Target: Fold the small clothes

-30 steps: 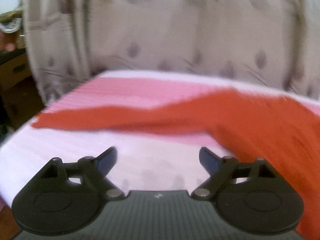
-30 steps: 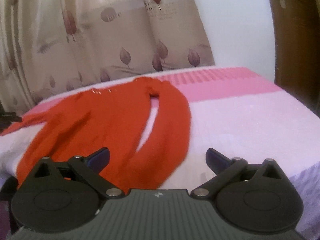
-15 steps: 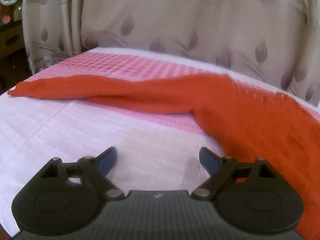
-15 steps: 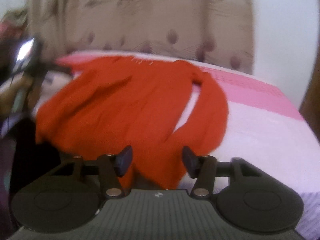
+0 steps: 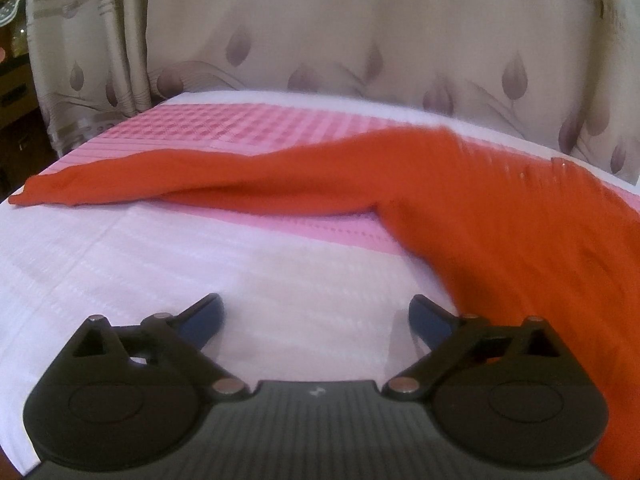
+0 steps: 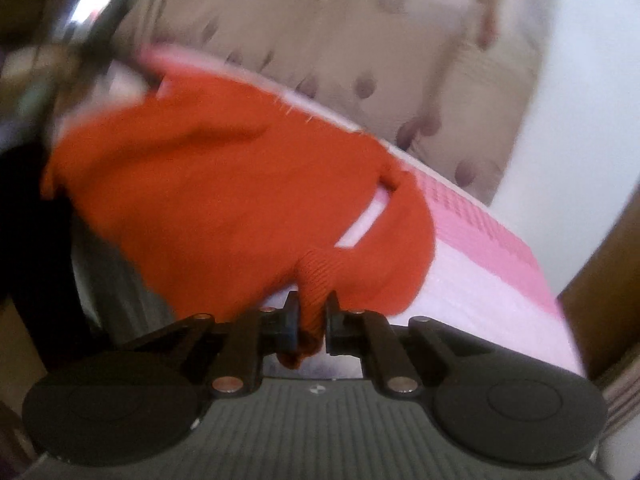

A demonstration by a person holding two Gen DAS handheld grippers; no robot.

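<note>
An orange-red sweater (image 5: pixel 500 220) lies spread on a pink and white cover (image 5: pixel 160 260), one long sleeve (image 5: pixel 200 176) stretched out to the left. My left gripper (image 5: pixel 315 304) hovers just over the white cloth beside the sweater's body; its jaws are opening, with nothing between them. In the right wrist view the sweater (image 6: pixel 220 184) fills the middle, and my right gripper (image 6: pixel 312 304) is shut on the ribbed cuff (image 6: pixel 316 272) of the other sleeve, which bends back towards it. The picture is tilted and blurred.
A beige curtain with leaf prints (image 5: pixel 360 32) hangs behind the far edge of the cover. Dark furniture (image 5: pixel 12 92) stands at the left. A brown door (image 6: pixel 600 272) is at the right. The other gripper and a hand (image 6: pixel 92 12) show blurred at upper left.
My right gripper went from wide open to shut on the sleeve cuff and rolled, tilting its view. My left gripper sank closer to the cover and its jaws spread a little wider.
</note>
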